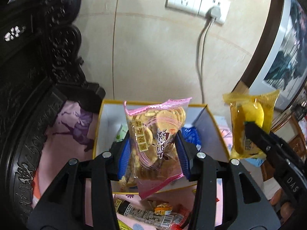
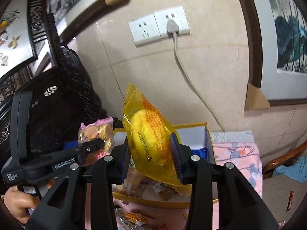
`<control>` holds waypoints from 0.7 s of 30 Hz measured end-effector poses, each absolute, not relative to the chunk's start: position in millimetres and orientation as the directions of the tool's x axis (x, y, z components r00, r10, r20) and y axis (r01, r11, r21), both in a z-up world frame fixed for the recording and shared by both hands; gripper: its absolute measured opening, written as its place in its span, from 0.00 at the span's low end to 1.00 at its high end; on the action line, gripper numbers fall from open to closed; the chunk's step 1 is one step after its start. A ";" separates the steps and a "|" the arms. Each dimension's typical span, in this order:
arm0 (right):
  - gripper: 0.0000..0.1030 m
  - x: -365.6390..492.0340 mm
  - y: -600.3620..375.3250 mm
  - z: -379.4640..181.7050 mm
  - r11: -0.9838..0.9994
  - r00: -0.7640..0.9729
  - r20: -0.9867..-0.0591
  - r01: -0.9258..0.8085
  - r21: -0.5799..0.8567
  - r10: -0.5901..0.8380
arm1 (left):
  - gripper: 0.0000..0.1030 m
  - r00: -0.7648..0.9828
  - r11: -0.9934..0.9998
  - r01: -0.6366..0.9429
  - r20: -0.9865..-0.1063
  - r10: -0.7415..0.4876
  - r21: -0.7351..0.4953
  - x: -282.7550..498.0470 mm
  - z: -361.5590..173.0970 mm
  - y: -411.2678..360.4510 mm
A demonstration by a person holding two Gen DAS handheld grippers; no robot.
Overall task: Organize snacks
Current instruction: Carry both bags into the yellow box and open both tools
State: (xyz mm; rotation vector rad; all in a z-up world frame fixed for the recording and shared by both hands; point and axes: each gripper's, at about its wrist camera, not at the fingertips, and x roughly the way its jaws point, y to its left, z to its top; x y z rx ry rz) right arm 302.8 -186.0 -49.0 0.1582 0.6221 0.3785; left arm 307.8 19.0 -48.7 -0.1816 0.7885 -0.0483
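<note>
My left gripper (image 1: 152, 143) is shut on a pink-trimmed bag of round biscuits (image 1: 155, 138), held upright above a yellow-rimmed white box (image 1: 213, 118). My right gripper (image 2: 149, 151) is shut on a yellow-wrapped cake packet (image 2: 149, 134), held over the same box (image 2: 208, 134). Each gripper shows in the other's view: the right one with its yellow packet (image 1: 249, 122) at right, the left one with the biscuit bag (image 2: 97, 134) at left. Several snack packets lie inside the box.
Loose snack packets (image 1: 153, 212) lie on the pink floral cloth (image 2: 238, 153) in front of the box. Dark carved wooden furniture (image 1: 38, 76) stands at the left. A wall with sockets and a plugged cable (image 1: 201, 57) is behind. A framed painting (image 2: 287, 48) leans at right.
</note>
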 end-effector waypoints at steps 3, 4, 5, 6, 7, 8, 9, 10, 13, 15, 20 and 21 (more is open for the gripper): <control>0.38 309.9 -184.9 -60.9 0.925 0.736 -0.561 -0.285 0.253 0.380 | 0.44 0.683 0.987 -0.026 -0.724 -0.100 -0.161 313.3 -62.8 14.9; 0.38 312.3 -184.6 -64.2 0.925 0.732 -0.567 -0.284 0.251 0.378 | 0.44 0.679 0.986 -0.025 -0.727 -0.103 -0.163 314.6 -65.4 14.7; 0.39 314.3 -184.1 -67.1 0.927 0.729 -0.572 -0.283 0.247 0.375 | 0.44 0.676 0.986 -0.023 -0.729 -0.105 -0.163 315.9 -67.8 14.1; 0.39 315.8 -183.5 -69.8 0.929 0.728 -0.577 -0.281 0.241 0.370 | 0.44 0.674 0.987 -0.020 -0.731 -0.103 -0.158 316.5 -69.7 13.0; 0.39 317.2 -183.3 -72.3 0.930 0.726 -0.582 -0.279 0.238 0.367 | 0.44 0.674 0.988 -0.018 -0.732 -0.100 -0.152 317.4 -71.4 12.3; 0.39 318.5 -183.3 -73.5 0.931 0.725 -0.585 -0.277 0.237 0.364 | 0.44 0.672 0.989 -0.017 -0.734 -0.100 -0.150 318.4 -72.6 11.7; 0.39 320.3 -182.7 -74.7 0.932 0.723 -0.589 -0.274 0.236 0.361 | 0.44 0.670 0.988 -0.017 -0.735 -0.101 -0.151 319.3 -73.2 11.7; 0.39 321.2 -182.9 -76.0 0.933 0.722 -0.591 -0.272 0.236 0.360 | 0.44 0.670 0.988 -0.019 -0.735 -0.101 -0.153 320.0 -73.8 11.8; 0.44 321.3 -183.7 -77.1 0.936 0.723 -0.594 -0.263 0.233 0.352 | 0.69 0.687 0.988 -0.043 -0.722 -0.080 -0.151 318.5 -69.7 12.5; 0.47 318.8 -184.1 -74.2 0.940 0.734 -0.587 -0.259 0.222 0.341 | 0.71 0.710 0.988 -0.047 -0.701 -0.070 -0.146 315.2 -62.4 13.2; 0.47 310.9 -185.9 -68.9 0.939 0.737 -0.581 -0.264 0.221 0.344 | 0.71 0.725 0.985 -0.052 -0.684 -0.076 -0.164 307.4 -49.7 19.1; 0.47 307.4 -187.2 -67.6 0.938 0.739 -0.579 -0.265 0.222 0.345 | 0.71 0.727 0.984 -0.058 -0.683 -0.072 -0.166 304.3 -48.1 21.5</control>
